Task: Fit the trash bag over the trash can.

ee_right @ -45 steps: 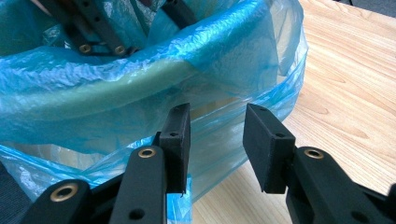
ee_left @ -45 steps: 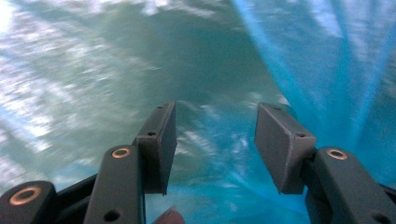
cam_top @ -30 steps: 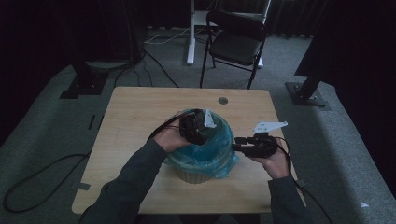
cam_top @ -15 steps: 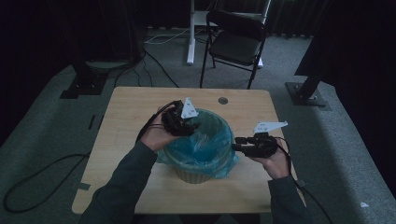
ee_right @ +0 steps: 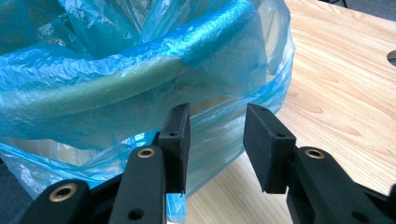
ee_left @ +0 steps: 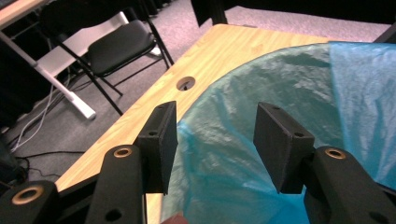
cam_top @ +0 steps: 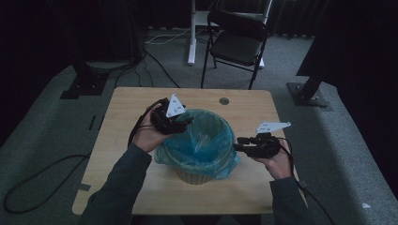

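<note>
The bin with its blue liner [cam_top: 199,143] is seen at frame centre on the worktop [cam_top: 131,101]. Left claw [cam_top: 184,123], spread and empty, is held over its upper-left rim; right claw [cam_top: 238,146], likewise spread, is aimed at the right-hand liner skirt.

Bin [cam_top: 199,174] mostly under blue bag [cam_top: 206,140]; chair [cam_top: 237,44] top cut off.
</note>
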### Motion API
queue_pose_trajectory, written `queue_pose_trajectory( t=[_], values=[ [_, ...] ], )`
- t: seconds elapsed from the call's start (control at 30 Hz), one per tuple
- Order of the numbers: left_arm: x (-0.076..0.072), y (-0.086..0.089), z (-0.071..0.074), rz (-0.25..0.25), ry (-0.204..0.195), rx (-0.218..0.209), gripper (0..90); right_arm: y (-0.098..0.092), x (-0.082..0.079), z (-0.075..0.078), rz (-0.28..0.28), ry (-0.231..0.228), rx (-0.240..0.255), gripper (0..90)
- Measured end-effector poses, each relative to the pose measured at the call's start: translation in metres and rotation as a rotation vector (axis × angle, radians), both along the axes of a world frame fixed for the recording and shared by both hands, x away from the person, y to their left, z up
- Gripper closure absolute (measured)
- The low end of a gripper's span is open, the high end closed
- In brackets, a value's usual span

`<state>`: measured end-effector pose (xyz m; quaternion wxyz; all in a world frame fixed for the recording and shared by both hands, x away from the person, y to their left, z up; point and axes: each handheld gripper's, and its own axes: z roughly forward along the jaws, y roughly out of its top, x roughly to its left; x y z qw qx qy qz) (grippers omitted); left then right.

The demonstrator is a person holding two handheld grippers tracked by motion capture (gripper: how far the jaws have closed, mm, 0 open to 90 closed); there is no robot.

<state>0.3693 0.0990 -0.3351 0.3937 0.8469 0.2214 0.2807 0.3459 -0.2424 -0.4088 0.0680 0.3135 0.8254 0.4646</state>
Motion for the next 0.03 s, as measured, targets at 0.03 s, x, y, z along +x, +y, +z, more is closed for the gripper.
queue_pose_trajectory(
  t=[0.03],
  values=[
    [0.0006,0.0023,-0.0002,0.004,0.002,-0.006,48.9,-0.0007,0.0002,0.0002,-0.002,0.001,0.002,60.4]
  ],
)
